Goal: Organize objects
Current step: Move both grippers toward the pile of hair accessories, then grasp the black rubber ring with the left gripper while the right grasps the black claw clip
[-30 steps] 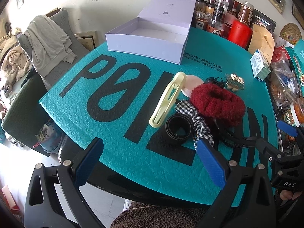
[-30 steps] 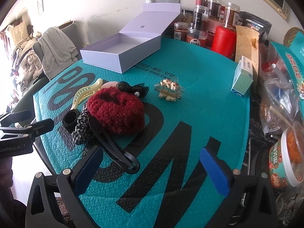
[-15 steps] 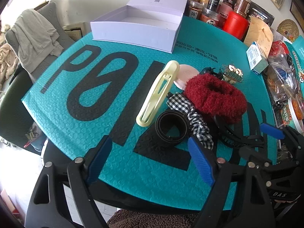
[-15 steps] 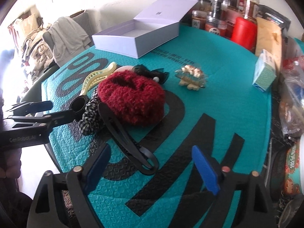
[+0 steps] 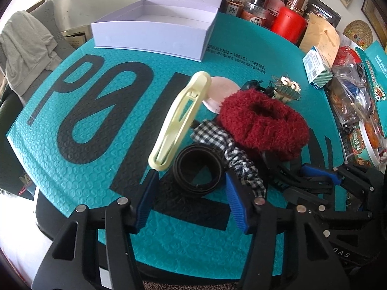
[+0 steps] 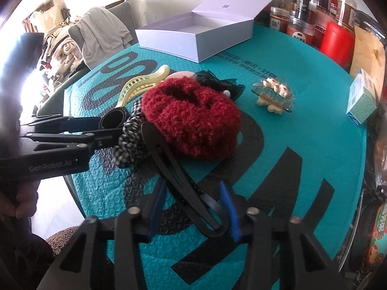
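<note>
Left jaws: the left gripper (image 5: 191, 199) stands open, its pads flanking the black band (image 5: 198, 170), not yet closed on it.
Right jaws: the right gripper (image 6: 193, 207) is open around the rounded end of the black clip (image 6: 183, 181).
White box (image 5: 154, 31): empty, well beyond both jaws.
Red scrunchie (image 6: 193, 118): soft, light; just ahead of the right jaws.
Cream clip (image 5: 180, 120): stiff plastic; ahead-left of the left jaws.
Black clip: thin, slick, probably springy; pinch across its flat sides.
Black band: light, likely to squash; grip across the ring.
</note>
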Demonstrator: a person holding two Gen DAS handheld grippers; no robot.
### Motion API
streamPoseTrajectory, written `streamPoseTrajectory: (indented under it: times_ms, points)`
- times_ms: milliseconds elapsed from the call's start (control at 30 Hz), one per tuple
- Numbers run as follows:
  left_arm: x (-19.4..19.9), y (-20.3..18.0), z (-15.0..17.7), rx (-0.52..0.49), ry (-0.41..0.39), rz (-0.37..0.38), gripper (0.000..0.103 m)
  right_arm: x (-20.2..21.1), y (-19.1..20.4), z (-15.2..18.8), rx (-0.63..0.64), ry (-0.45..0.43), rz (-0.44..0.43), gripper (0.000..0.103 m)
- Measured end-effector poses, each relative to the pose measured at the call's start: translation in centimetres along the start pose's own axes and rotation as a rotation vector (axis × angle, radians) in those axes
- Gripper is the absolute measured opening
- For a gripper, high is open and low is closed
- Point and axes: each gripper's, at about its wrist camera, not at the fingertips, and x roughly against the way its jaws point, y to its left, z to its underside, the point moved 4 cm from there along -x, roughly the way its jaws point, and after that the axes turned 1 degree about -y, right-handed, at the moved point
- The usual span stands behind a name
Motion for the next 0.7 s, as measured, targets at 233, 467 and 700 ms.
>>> streamPoseTrajectory:
  times_ms: [233,467,700]
  points:
    - [-0.6,-0.8,-0.4,-0.02,-0.019,0.01,0.041,-0.1,0.8,0.0,0.037,0.006,-0.036,0.024]
    - [-0.3,-1.2,-0.2,-0.031,-0.028,0.023,0.04,0.3,0.6,0.3,0.026,-0.005,-0.046,0.021]
    - [1.2,-1.6,0.3,-0.038,-0.045,0.028,0.04,1.2,0.3,0.6,0.011,-0.021,-0.054,0.021]
